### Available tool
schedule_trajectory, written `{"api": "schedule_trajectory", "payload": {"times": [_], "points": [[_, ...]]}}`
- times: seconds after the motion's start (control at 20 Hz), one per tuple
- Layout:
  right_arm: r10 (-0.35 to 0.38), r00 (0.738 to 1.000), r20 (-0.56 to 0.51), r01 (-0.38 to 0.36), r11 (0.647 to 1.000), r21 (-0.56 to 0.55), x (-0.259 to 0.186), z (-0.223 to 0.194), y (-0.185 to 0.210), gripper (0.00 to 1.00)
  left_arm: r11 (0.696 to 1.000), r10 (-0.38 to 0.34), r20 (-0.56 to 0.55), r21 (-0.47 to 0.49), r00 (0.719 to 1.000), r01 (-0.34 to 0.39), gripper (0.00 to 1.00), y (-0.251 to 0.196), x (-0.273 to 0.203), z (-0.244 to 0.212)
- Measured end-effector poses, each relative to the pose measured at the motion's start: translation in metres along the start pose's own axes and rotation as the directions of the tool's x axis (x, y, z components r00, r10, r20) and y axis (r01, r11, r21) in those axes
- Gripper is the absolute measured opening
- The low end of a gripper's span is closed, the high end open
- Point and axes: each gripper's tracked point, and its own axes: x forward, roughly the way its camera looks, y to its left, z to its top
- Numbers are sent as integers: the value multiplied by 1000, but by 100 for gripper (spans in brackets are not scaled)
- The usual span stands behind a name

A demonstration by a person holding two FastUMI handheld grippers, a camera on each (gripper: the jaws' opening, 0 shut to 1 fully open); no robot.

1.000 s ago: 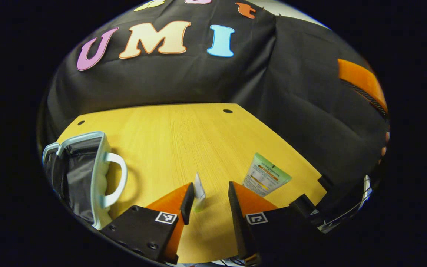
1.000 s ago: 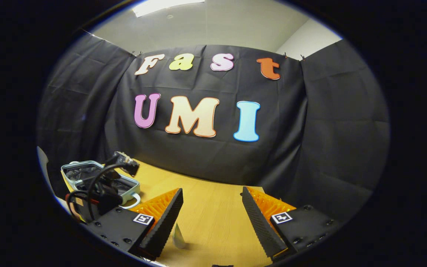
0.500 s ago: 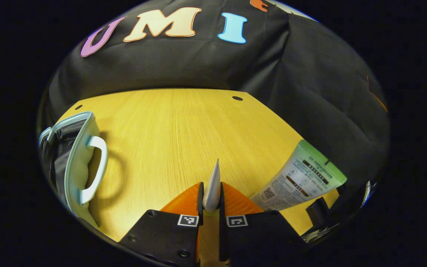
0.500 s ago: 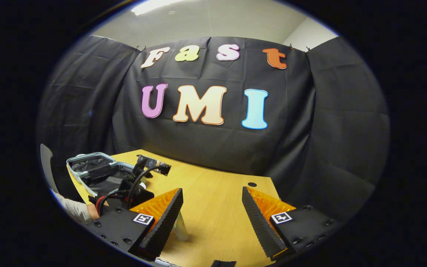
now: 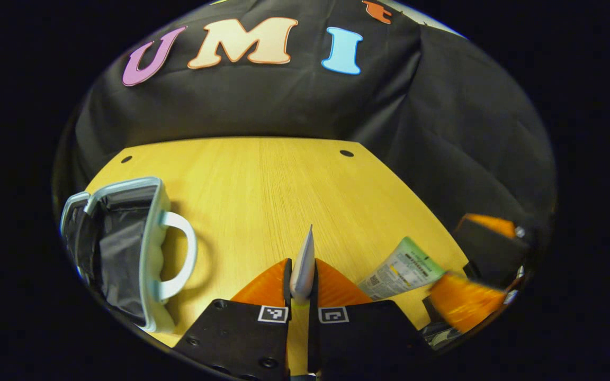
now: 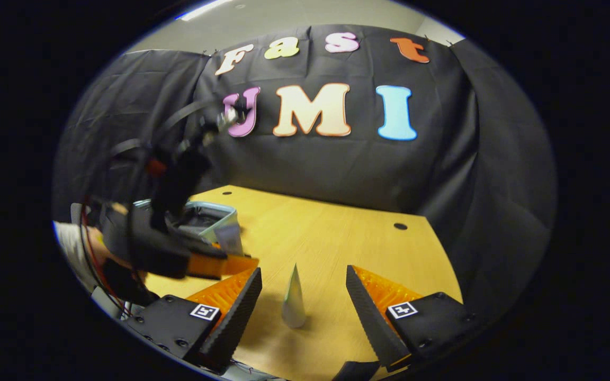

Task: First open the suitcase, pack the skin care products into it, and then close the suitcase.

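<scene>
Yellow desk (image 5: 262, 180) carries an open suitcase (image 5: 119, 248) at its left side, lid already up. A second ago the left tongs (image 5: 301, 275) stood wide around a small white tube (image 5: 303, 262); now they are shut on it and, seen from the right gripper view, lifted and heading toward the suitcase. So the first product is probably on its way in. The right tongs (image 6: 302, 307) have meanwhile come down to the desk and stand wide around a second tube (image 6: 294, 296), upright on its cap, not yet touching it. In the left gripper view that tube shows its green-topped label. Nothing lies between the tubes and the suitcase; its handle (image 5: 178, 254) faces them.
</scene>
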Motion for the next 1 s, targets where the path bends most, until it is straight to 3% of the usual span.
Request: {"api": "schedule_trajectory", "payload": {"times": [0.1, 0.25, 0.4, 0.45, 0.6, 0.65, 0.75, 1.0], "points": [[29, 998, -53, -29, 1000, 0, 13, -25, 11, 99, 999, 27, 23, 22, 999, -27, 6, 9, -23, 13], [52, 992, -113, -51, 999, 8, 28, -54, 20, 90, 995, 99, 62, 16, 993, -100, 7, 34, -53, 27], [36, 992, -118, -36, 999, 5, 44, -62, 20, 84, 988, 156, 64, -25, 986, -154, 6, 58, -77, 27], [11, 993, -119, -11, 1000, -6, 49, -62, 14, 76, 982, 186, 68, -42, 980, -184, 6, 69, -86, 26], [-1, 991, -136, 2, 1000, 10, 56, -62, 12, 37, 969, 240, 38, -72, 970, -236, 6, 90, -102, 14], [-2, 989, -147, 4, 1000, 8, 57, -63, 12, 30, 965, 254, 30, -77, 967, -251, 6, 97, -107, 10], [19, 987, -161, -15, 1000, 27, 56, -56, 15, 24, 957, 278, 10, -94, 961, -276, 6, 108, -114, 2], [89, 981, -173, -75, 993, 86, 56, -20, 43, 25, 934, 332, -44, -123, 942, -334, 7, 147, -126, -12]]}}
